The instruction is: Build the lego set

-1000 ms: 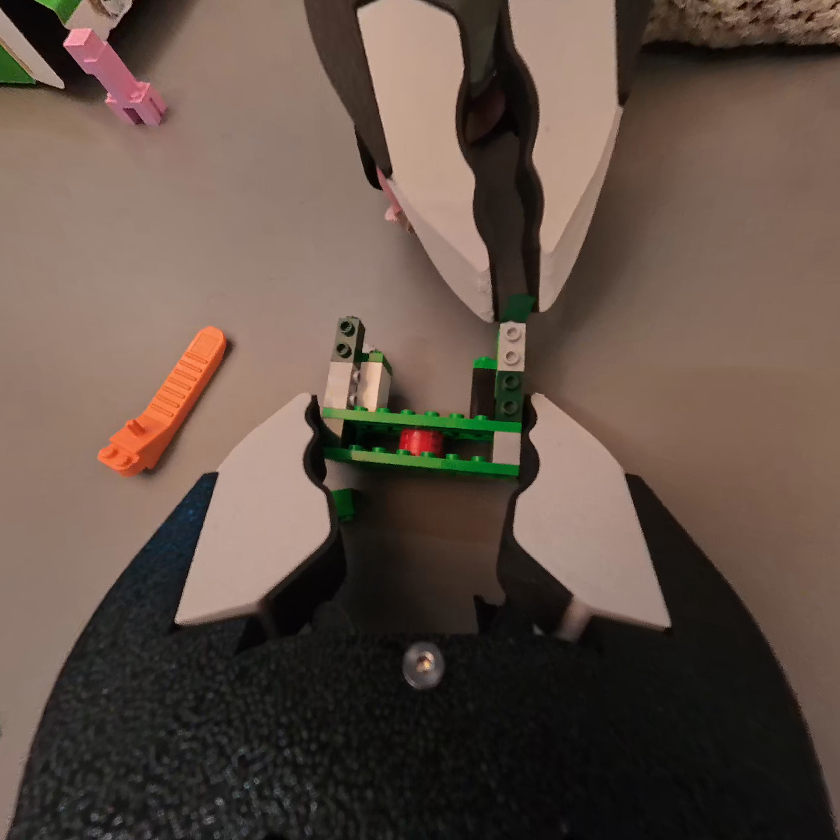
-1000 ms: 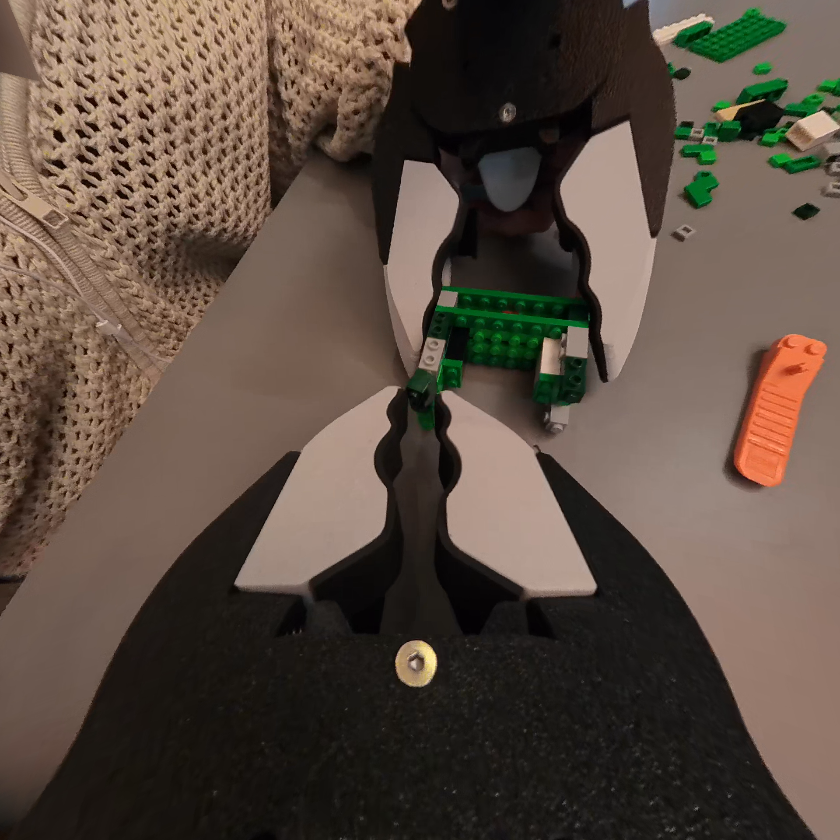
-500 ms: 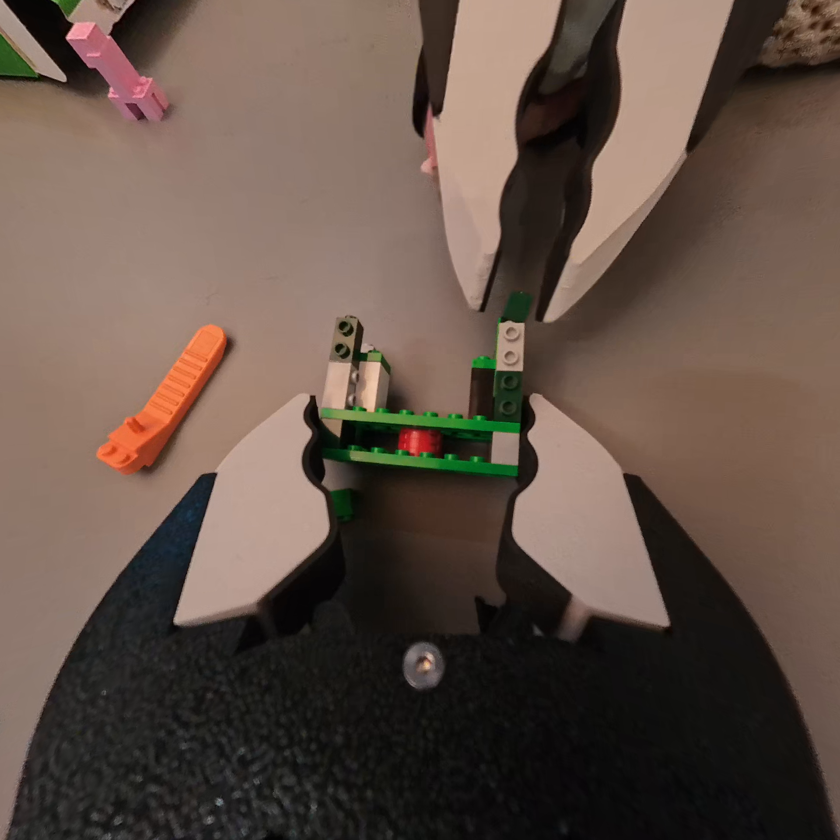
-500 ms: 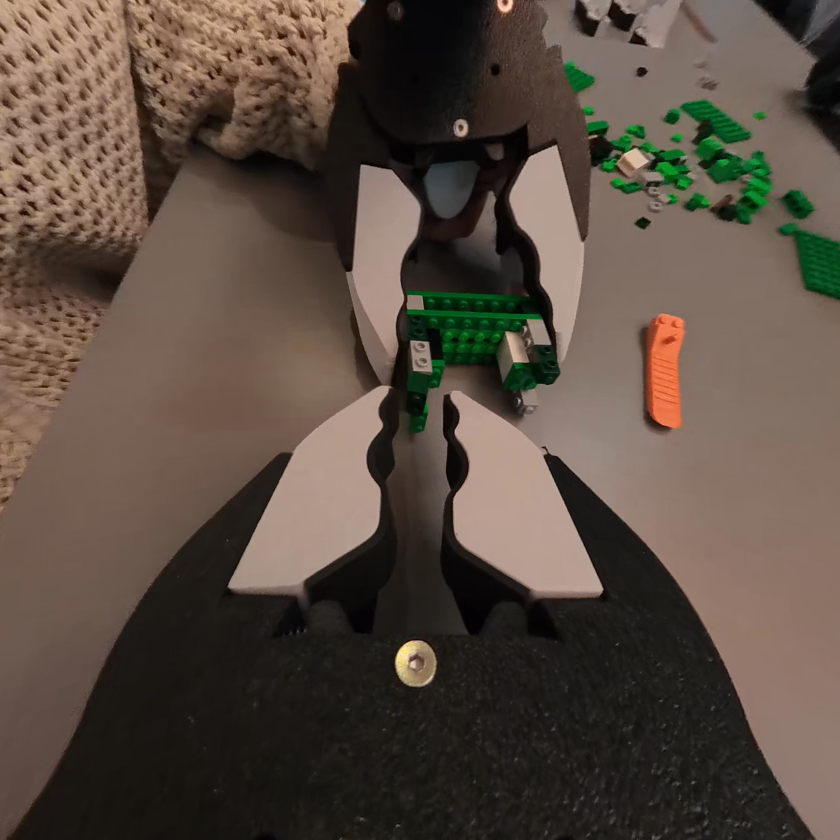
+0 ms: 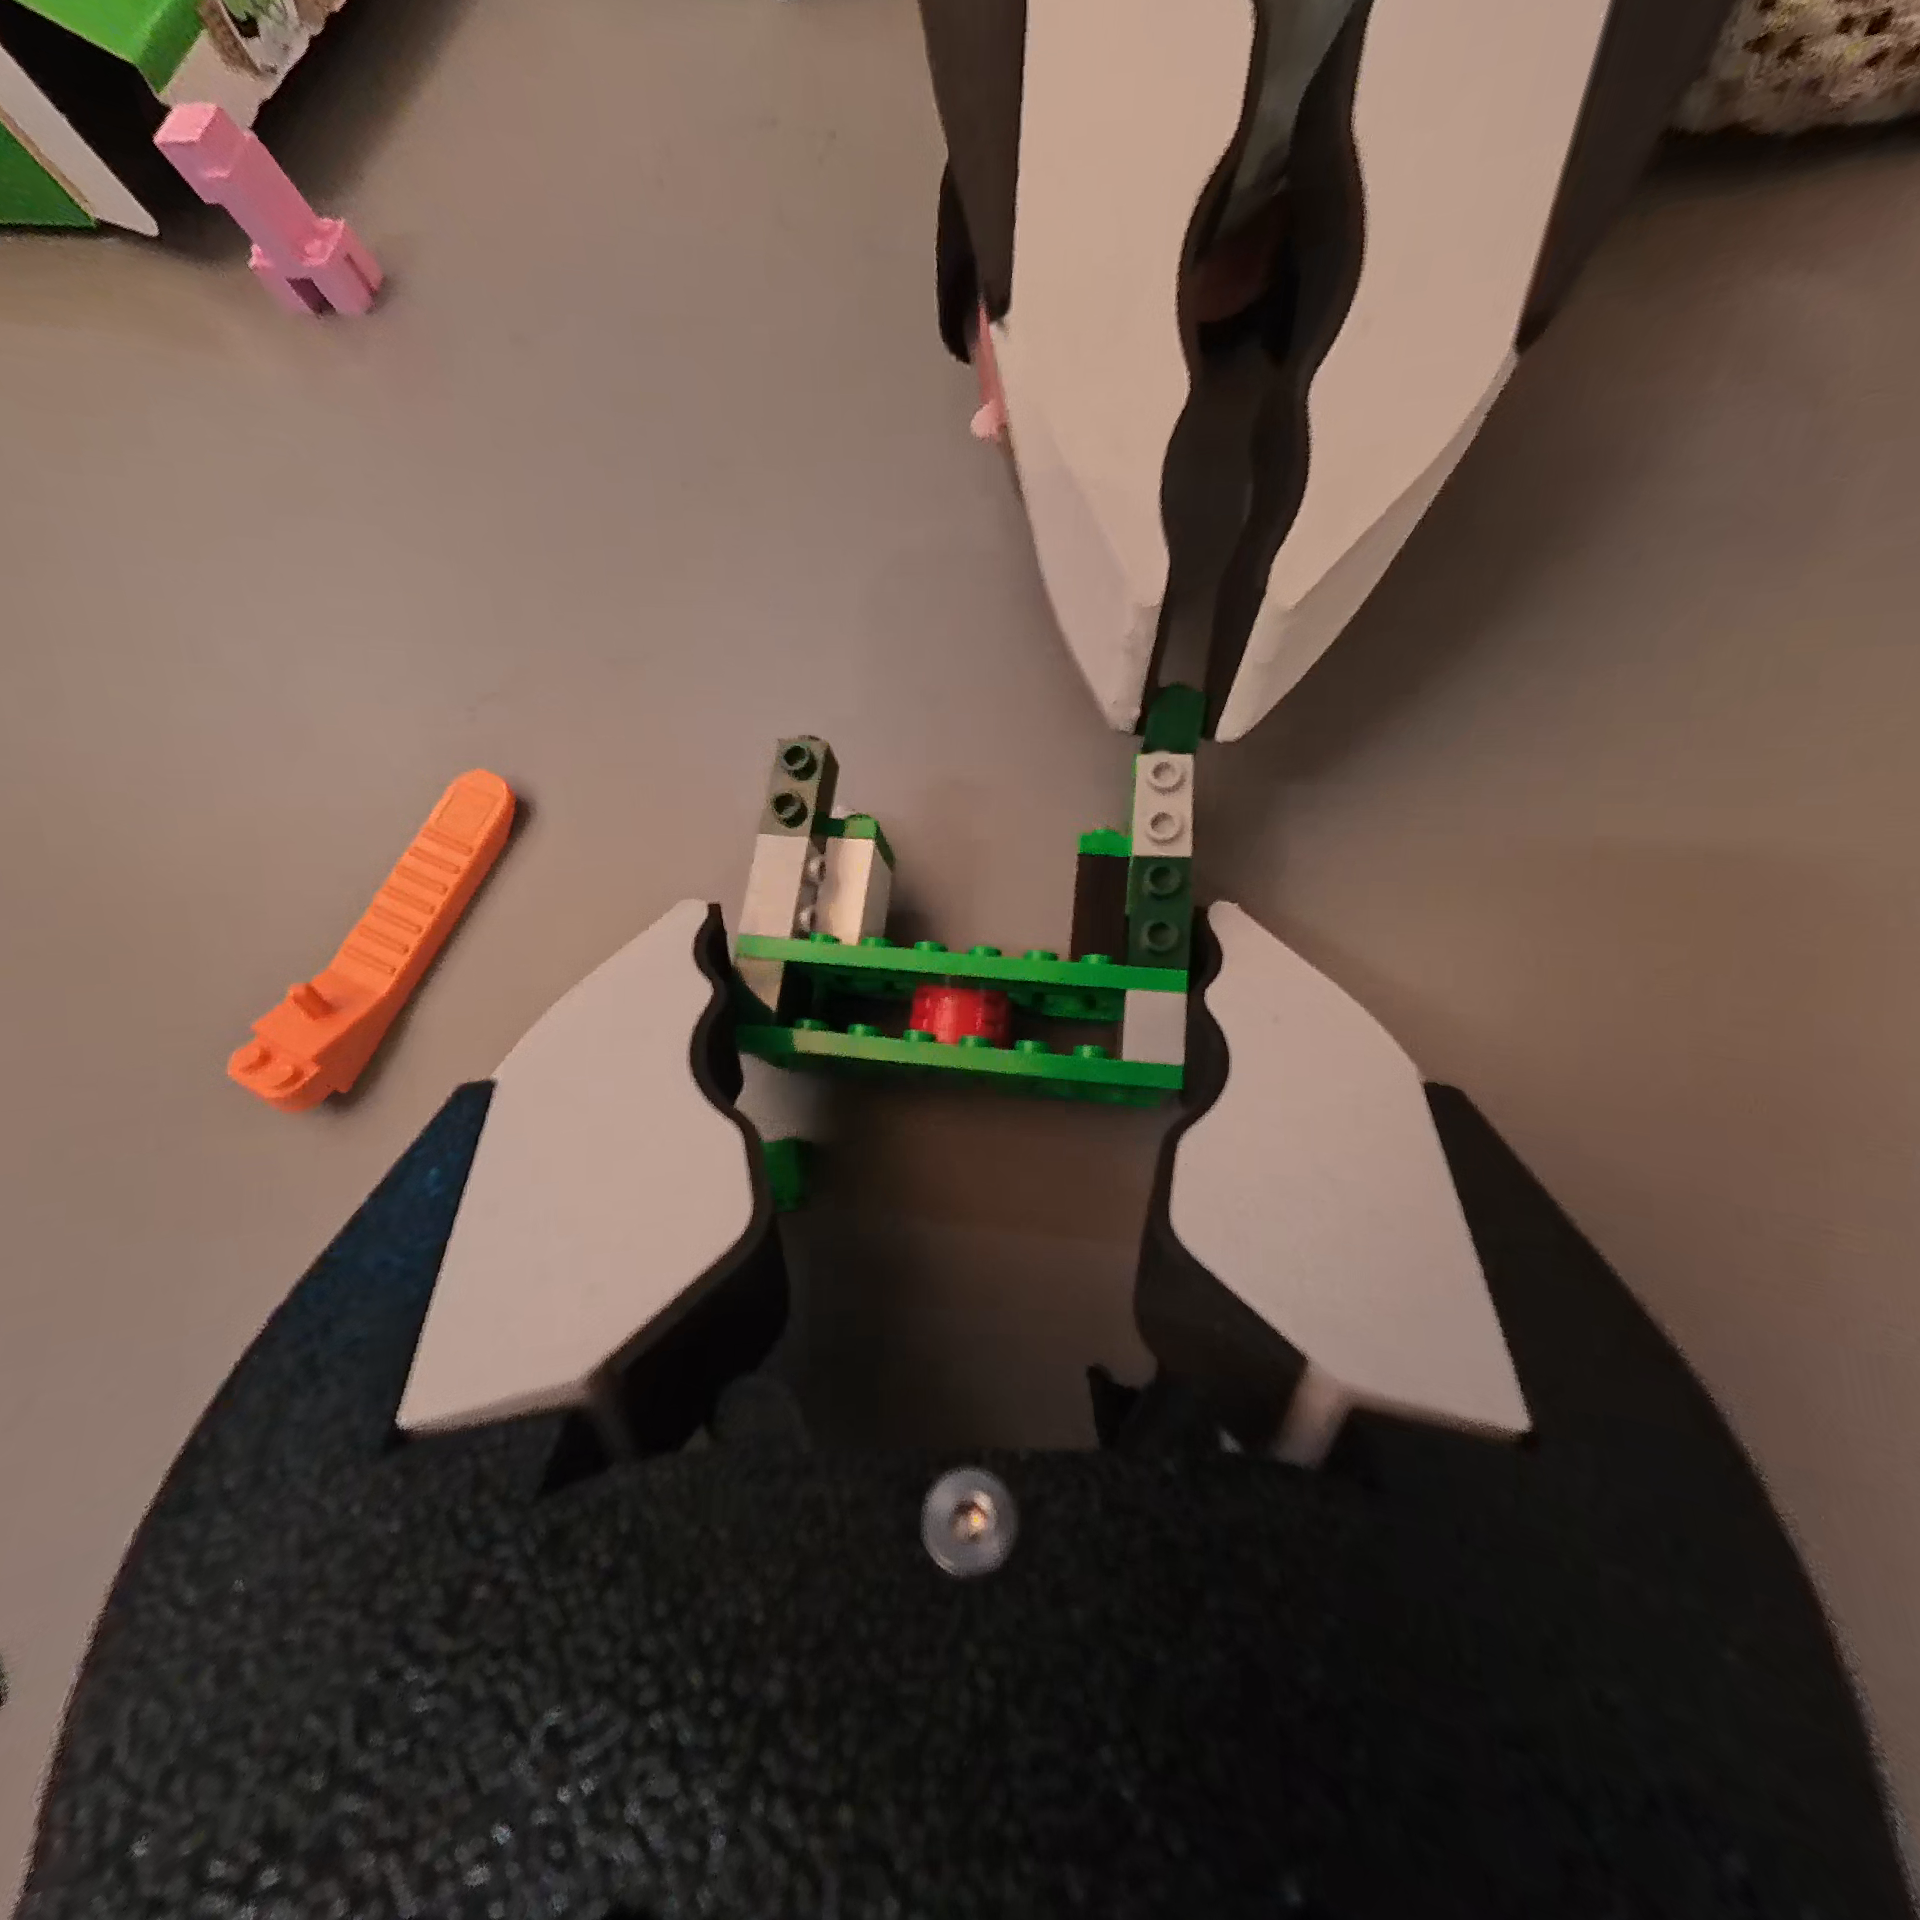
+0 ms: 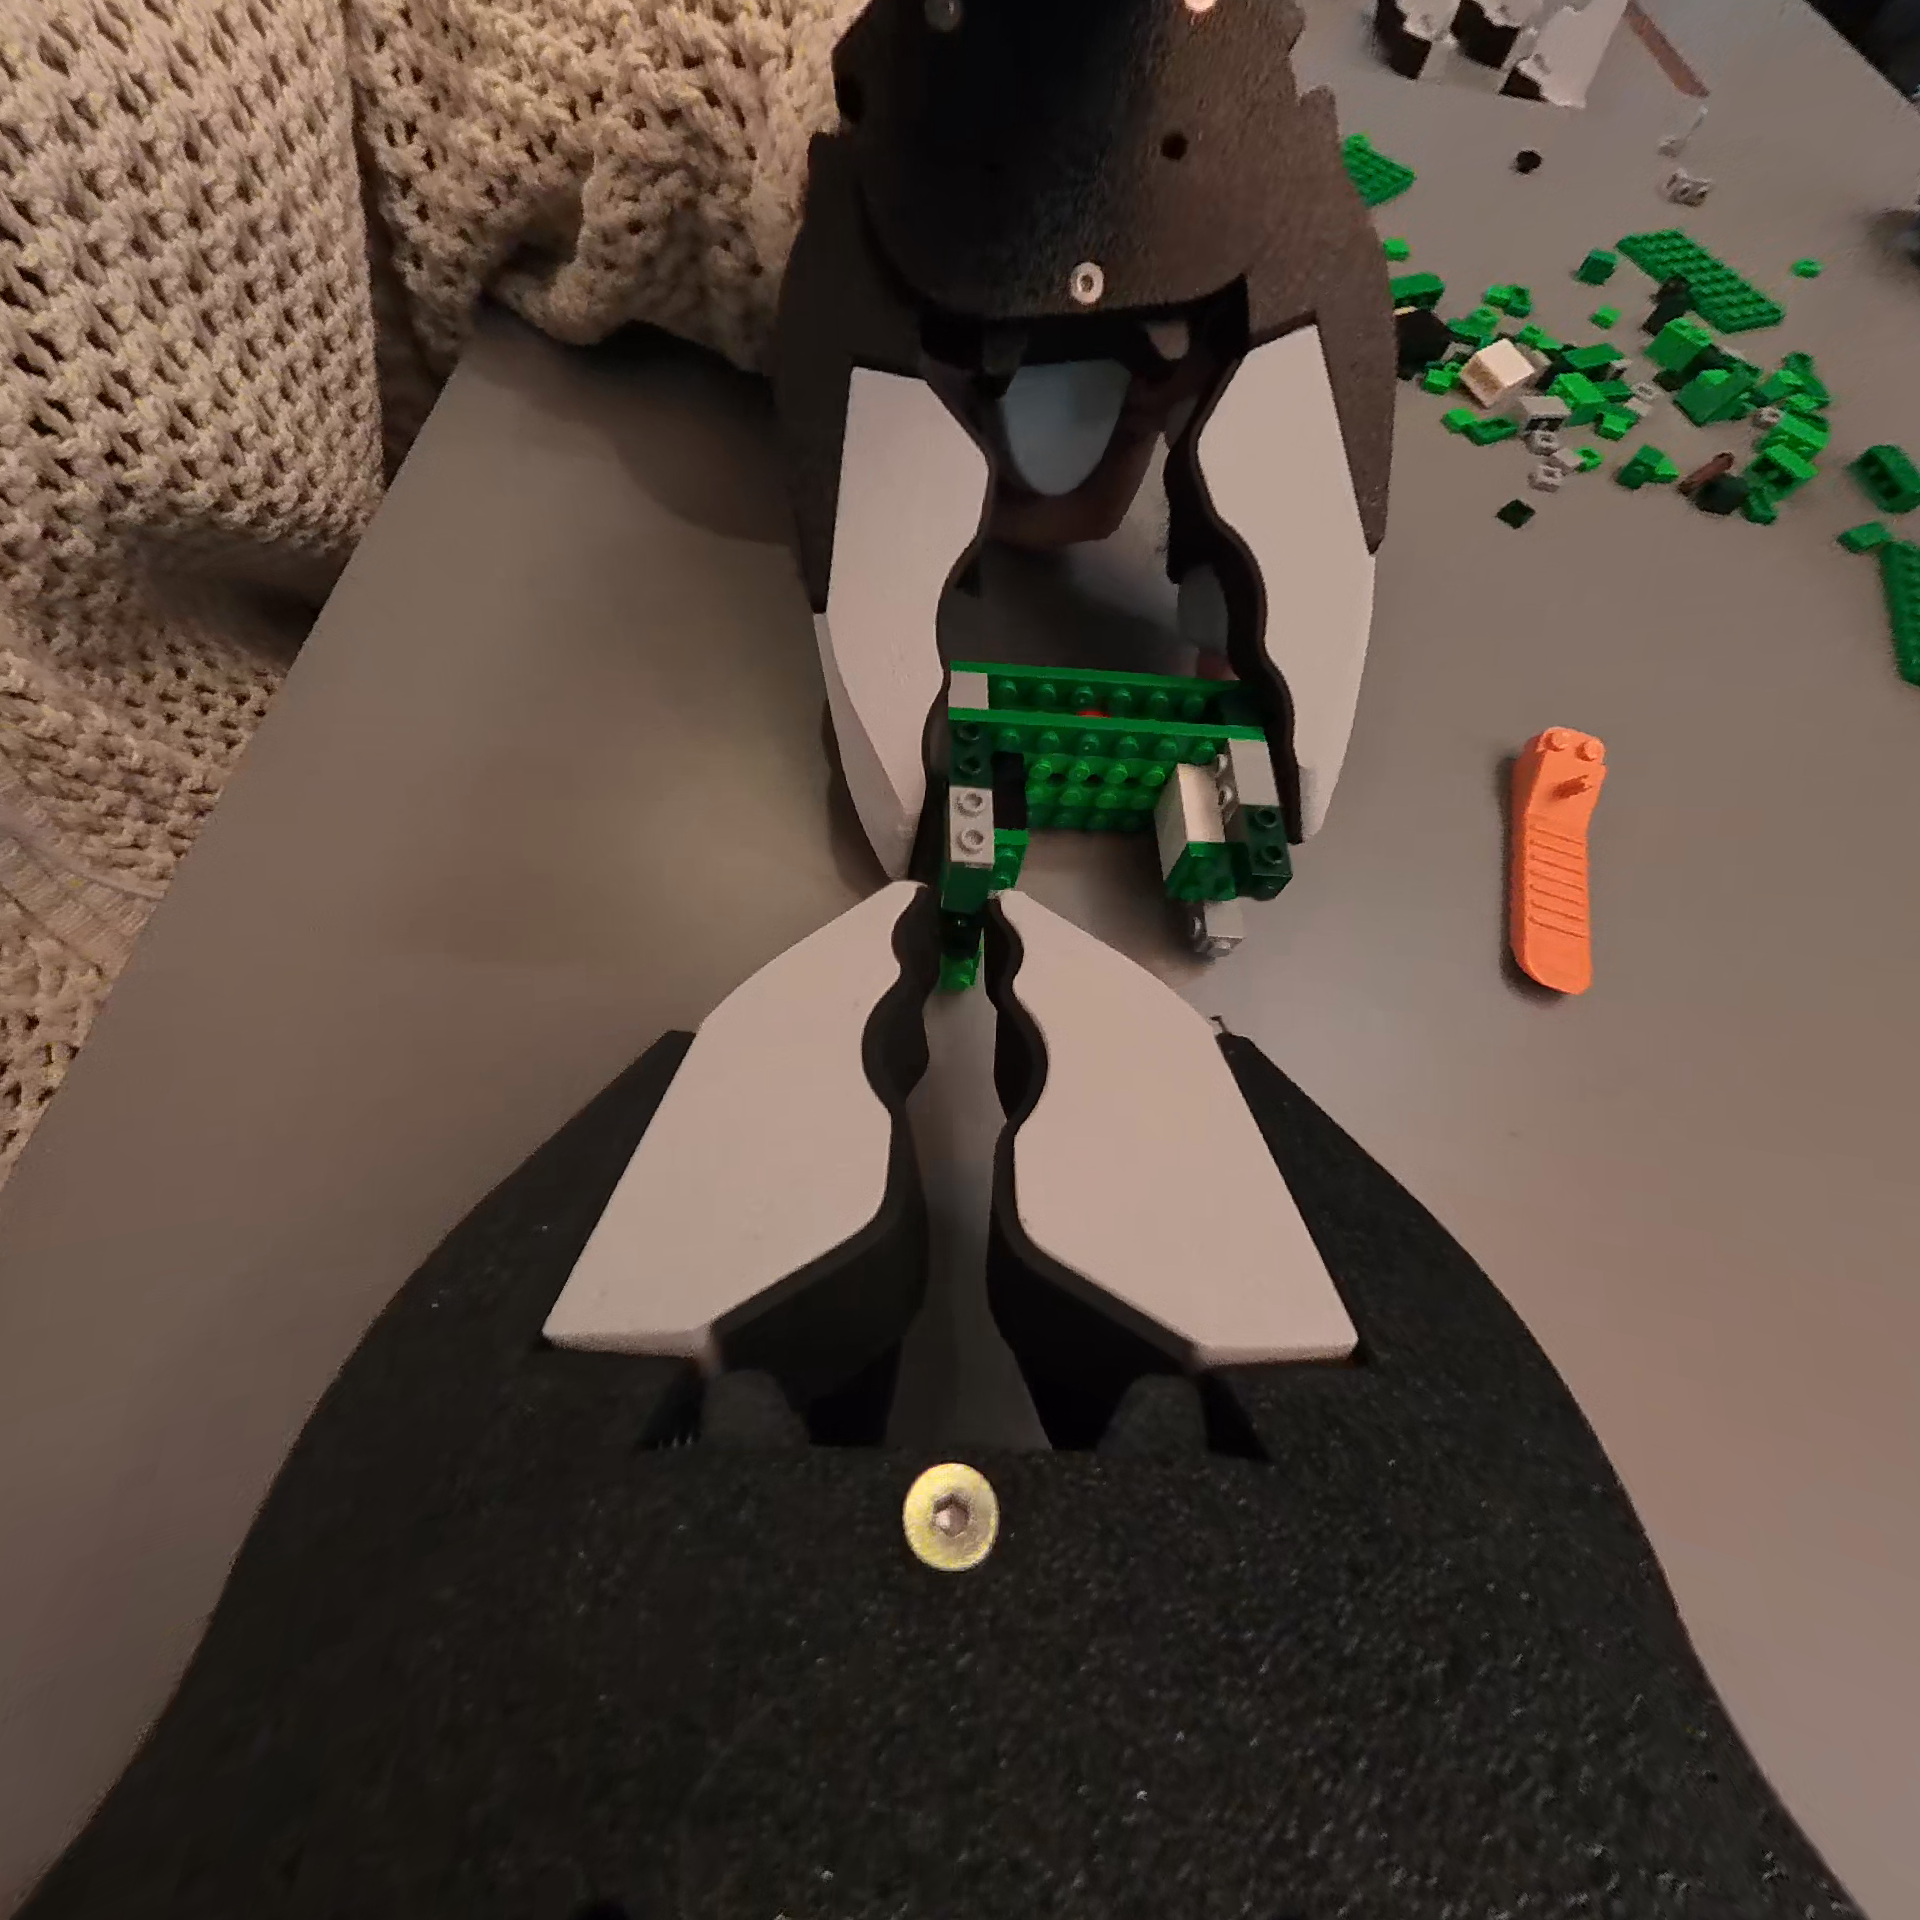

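1. Left claw [image 5: 961, 1023] is clamped across the green lego build [image 5: 961, 997], one finger on each end of its two long green plates. The build sits on the grey desk [image 5: 623, 571].
2. Right claw [image 6: 954, 935] comes in from the far side in the left wrist view. Its fingers are nearly together and pinch the green tip of the build's right-hand arm [image 5: 1164, 821], a strip of green and grey bricks.
3. The build's other arm [image 5: 816, 852] is grey and dark green, and nothing grips it.
4. Red round piece [image 5: 958, 1010] sits between the two green plates.
5. Orange brick separator [image 5: 379, 940] lies flat on the desk left of the build, well apart from it.
6. Right wrist view: loose green pieces [image 6: 1683, 374] are scattered far right, and a knit fabric [image 6: 208, 312] hangs at the desk's left edge.
7. Pink piece [image 5: 272, 213] lies far left.
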The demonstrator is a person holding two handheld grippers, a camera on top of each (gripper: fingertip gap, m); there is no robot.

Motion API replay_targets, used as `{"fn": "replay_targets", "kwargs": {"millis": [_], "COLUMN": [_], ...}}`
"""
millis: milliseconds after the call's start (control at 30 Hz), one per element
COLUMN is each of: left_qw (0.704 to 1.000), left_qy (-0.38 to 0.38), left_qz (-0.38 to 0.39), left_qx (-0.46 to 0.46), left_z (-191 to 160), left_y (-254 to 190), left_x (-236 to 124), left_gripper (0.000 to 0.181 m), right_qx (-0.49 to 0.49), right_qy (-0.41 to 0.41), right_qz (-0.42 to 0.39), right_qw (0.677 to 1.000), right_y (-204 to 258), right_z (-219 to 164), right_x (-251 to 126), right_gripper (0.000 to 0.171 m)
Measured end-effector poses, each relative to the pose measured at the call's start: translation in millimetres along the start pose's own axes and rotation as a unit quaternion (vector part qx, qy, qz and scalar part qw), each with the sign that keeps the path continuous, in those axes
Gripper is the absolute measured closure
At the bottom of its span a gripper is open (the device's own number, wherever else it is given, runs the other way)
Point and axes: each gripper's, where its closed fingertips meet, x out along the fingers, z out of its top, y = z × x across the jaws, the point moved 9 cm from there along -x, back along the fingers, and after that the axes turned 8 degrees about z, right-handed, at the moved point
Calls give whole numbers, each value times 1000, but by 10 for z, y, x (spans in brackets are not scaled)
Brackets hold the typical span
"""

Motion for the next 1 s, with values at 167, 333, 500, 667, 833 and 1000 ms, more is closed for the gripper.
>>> {"fn": "replay_targets", "kwargs": {"millis": [167, 333, 500, 667, 833, 1000], "left_qw": [1000, 1000, 1000, 1000, 996, 958], "left_qy": [0, -1, -1, -1, -16, -175], "left_qz": [1, 0, -1, 1, 87, 129], "left_qx": [1, 1, 1, 2, -18, -188], "left_z": [2, 2, 3, 2, 25, 185], "left_y": [-5, -6, -5, -6, 61, 197], "left_x": [4, 5, 8, 8, -1, -196], "left_gripper": [98, 98, 98, 98, 98, 99], "right_qx": [-4, -12, -9, -10, -2, -80], "right_qy": [-2, -1, -1, -2, -63, -81], "right_qz": [11, 4, 10, 6, -41, -210], "right_qw": [1000, 1000, 1000, 1000, 997, 971], "right_y": [-19, -9, -18, -20, -63, -66], "right_z": [-2, -2, -1, 2, 46, 213], "right_x": [-3, 4, 11, 12, -80, -152], "right_gripper": [164, 163, 163, 163, 138, 106]}}
